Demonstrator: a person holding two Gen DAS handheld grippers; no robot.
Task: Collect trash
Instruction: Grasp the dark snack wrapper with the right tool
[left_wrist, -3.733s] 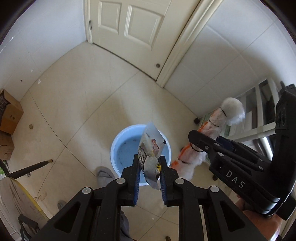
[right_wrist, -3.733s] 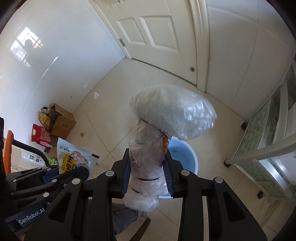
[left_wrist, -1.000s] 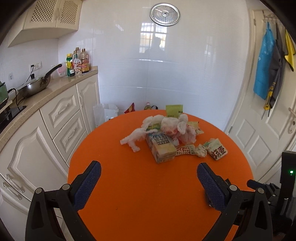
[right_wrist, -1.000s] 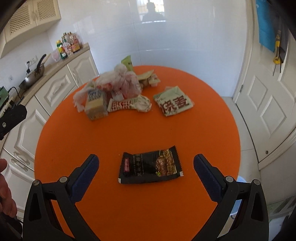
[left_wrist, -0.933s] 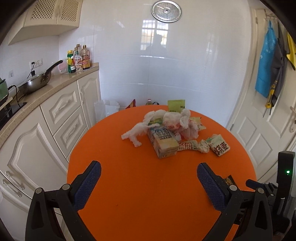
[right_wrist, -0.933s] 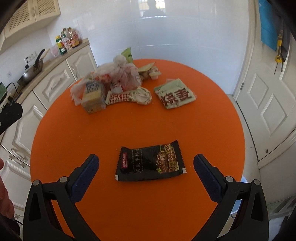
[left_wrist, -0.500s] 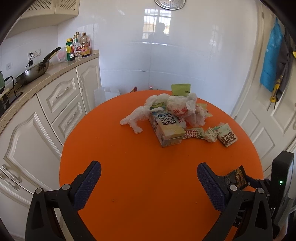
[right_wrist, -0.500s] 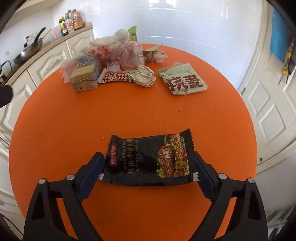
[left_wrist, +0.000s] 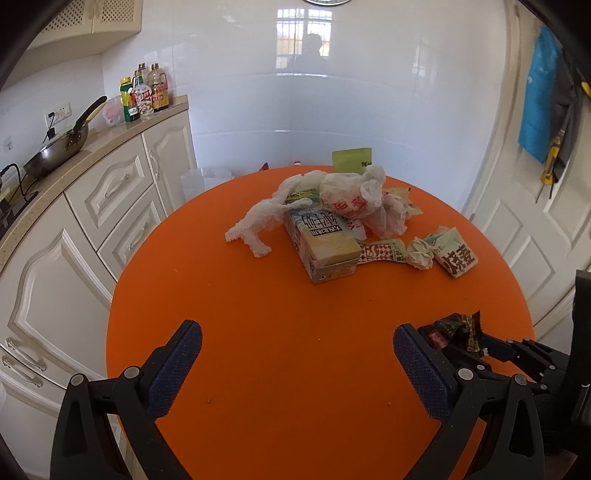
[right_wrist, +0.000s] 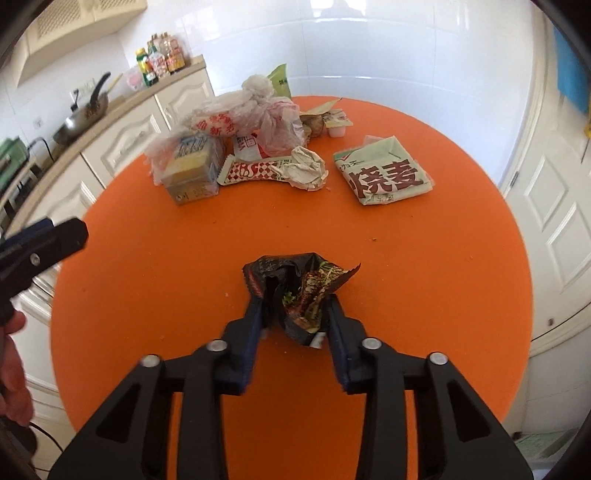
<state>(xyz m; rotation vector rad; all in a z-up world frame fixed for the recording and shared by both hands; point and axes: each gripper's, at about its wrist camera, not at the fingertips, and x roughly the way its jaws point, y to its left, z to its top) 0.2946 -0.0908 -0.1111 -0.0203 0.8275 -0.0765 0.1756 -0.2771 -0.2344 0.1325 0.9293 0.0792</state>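
While its jaws are closing, the right hand-held gripper has the black wrapper crumpled between its pads, which press on both sides; the wrapper sits on the orange surface, bulging toward twelve o'clock past the fingertips. The left hand-held gripper hangs spread wide with nothing between its jaws. The remaining trash pile lies at its twelve o'clock, well apart, and the wrapper shows at its three o'clock.
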